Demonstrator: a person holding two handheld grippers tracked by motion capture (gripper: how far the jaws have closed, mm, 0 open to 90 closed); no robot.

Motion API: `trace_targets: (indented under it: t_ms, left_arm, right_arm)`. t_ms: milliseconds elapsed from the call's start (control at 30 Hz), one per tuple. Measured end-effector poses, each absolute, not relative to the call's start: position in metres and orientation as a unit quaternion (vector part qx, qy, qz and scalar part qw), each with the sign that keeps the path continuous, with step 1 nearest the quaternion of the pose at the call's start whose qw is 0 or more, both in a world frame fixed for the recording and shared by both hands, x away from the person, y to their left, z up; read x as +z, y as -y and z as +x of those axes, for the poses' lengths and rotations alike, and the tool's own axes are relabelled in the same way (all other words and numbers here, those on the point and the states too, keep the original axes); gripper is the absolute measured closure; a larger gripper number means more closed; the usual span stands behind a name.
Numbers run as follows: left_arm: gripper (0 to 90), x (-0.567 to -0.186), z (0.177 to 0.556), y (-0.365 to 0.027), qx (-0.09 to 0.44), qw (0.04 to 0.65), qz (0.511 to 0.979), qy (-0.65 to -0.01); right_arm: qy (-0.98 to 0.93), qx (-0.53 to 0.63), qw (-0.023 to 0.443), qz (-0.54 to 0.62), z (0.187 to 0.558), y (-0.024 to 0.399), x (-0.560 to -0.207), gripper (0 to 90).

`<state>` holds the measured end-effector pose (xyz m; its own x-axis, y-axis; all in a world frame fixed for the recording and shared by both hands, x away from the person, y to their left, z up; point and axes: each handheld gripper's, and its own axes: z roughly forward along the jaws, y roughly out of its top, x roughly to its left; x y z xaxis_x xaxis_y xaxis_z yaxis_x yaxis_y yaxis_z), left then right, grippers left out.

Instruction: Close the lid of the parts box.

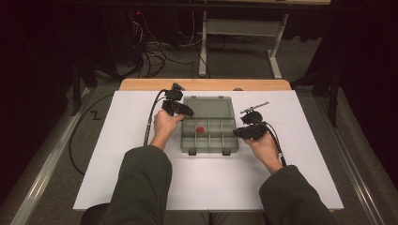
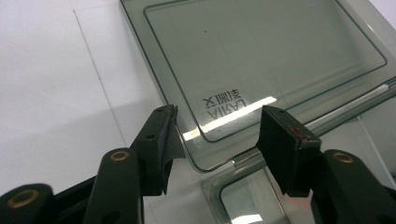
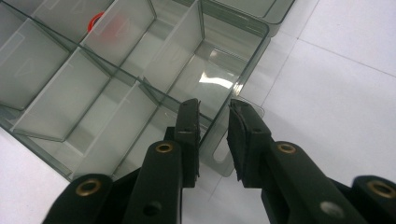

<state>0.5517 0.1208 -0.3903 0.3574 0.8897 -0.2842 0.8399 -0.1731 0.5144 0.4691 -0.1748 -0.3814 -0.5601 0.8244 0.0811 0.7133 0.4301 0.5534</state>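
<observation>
My two arms in green sleeves come up from the bottom of the high view. My left gripper [image 1: 177,108] sits at the top left corner of the clear grey organizer box [image 1: 209,139], at about 10 o'clock from its middle. My right gripper [image 1: 248,131] is at the box's right side, at about 3 o'clock. The box lies in the middle of the white table [image 1: 117,140], with its lid [image 1: 209,107] flipped open and lying flat behind it.

In the left gripper view my jaws stand wide apart, with a rounded corner of the lid between them. The pads do not press on it. I can read mirrored letters on the lid there.

In the right gripper view my jaws sit close together around the box's side wall, by a little clear tab [image 3: 223,156]. I cannot tell if they pinch it.

A small red ring [image 1: 200,129] lies in one compartment. A metal caliper [image 1: 254,108] lies at 2 o'clock from the box.
</observation>
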Motion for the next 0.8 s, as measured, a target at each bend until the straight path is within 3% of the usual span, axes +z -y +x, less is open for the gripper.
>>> trace_targets:
  t_ms: [267,800]
  left_arm:
    - [46.0,-0.396,0.556,-0.127,0.01,0.317,0.75,-0.58]
    - [45.9,-0.404,0.56,-0.127,0.004,0.32,0.742,-0.59]
  right_arm:
    - [-0.84,0.276,0.102,0.457,0.469,0.175,-0.382,75.9]
    - [-0.839,0.278,0.102,0.457,0.469,0.175,-0.382,75.9]
